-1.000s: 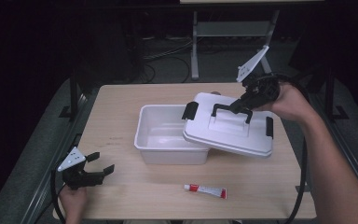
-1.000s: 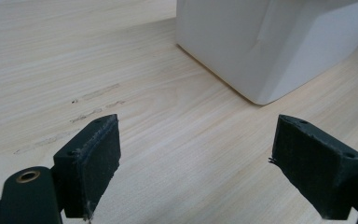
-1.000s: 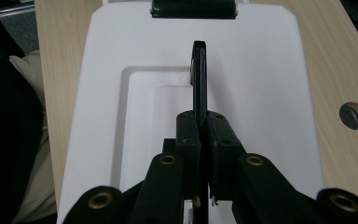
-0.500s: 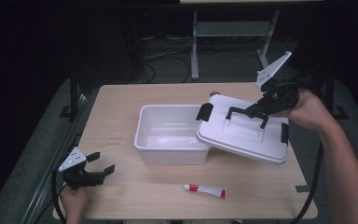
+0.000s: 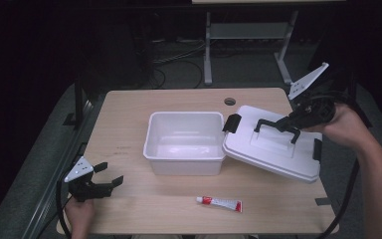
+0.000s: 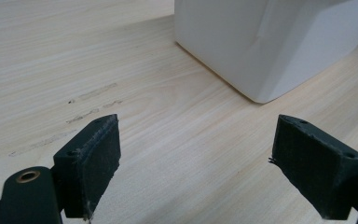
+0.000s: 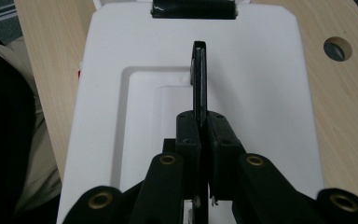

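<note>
A white open bin (image 5: pixel 185 142) stands mid-table. Its white lid (image 5: pixel 273 147) hangs tilted to the right of it, the lid's left edge level with the bin's right rim. My right gripper (image 5: pixel 292 121) is shut on the lid's black handle (image 5: pixel 278 127). In the right gripper view the jaws (image 7: pixel 203 126) pinch the thin handle (image 7: pixel 199 79) above the lid (image 7: pixel 261 93). My left gripper (image 5: pixel 110 175) rests open at the table's front left, its jaws (image 6: pixel 196 158) empty and aimed at the bin's corner (image 6: pixel 261 42).
A small white and red tube (image 5: pixel 220 203) lies near the front edge, below the bin. The wooden table (image 5: pixel 129 114) has a round cable hole (image 5: pixel 230 101) at the back. The lid's right side reaches close to the table's right edge.
The right gripper has carried the lid rightward and a little down, off the bin, which now stands uncovered. The left gripper has stayed put.
</note>
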`<action>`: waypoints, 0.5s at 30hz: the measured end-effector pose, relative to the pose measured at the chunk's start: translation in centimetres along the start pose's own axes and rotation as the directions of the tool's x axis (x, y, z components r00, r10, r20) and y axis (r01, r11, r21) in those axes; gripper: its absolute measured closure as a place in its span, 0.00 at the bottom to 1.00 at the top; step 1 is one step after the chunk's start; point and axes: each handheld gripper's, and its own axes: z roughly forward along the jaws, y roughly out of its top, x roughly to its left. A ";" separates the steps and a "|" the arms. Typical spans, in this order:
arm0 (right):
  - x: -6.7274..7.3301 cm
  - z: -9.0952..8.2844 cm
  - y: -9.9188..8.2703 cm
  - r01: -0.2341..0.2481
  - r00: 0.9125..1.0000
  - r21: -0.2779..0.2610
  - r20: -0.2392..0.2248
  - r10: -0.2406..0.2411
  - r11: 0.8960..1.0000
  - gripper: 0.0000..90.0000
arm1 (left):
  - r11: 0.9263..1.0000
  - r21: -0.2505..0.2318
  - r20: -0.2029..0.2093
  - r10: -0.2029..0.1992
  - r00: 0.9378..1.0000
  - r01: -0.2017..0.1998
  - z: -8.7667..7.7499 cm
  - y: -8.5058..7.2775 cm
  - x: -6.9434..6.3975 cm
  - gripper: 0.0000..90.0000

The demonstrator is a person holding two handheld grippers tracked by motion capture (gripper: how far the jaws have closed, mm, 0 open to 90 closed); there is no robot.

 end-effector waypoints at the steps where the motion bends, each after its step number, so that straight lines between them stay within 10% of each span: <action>1: 0.0 0.0 -0.2 -0.006 1.000 -0.001 -0.001 0.006 1.000 0.94 | 1.000 0.000 0.001 -0.001 1.000 0.001 0.0 0.0 0.0 0.16; 15: -0.3 1.3 -4.4 -0.072 0.997 -0.005 -0.012 0.072 0.997 0.94 | 1.000 -0.010 0.006 -0.013 1.000 0.013 -0.1 0.0 0.0 0.16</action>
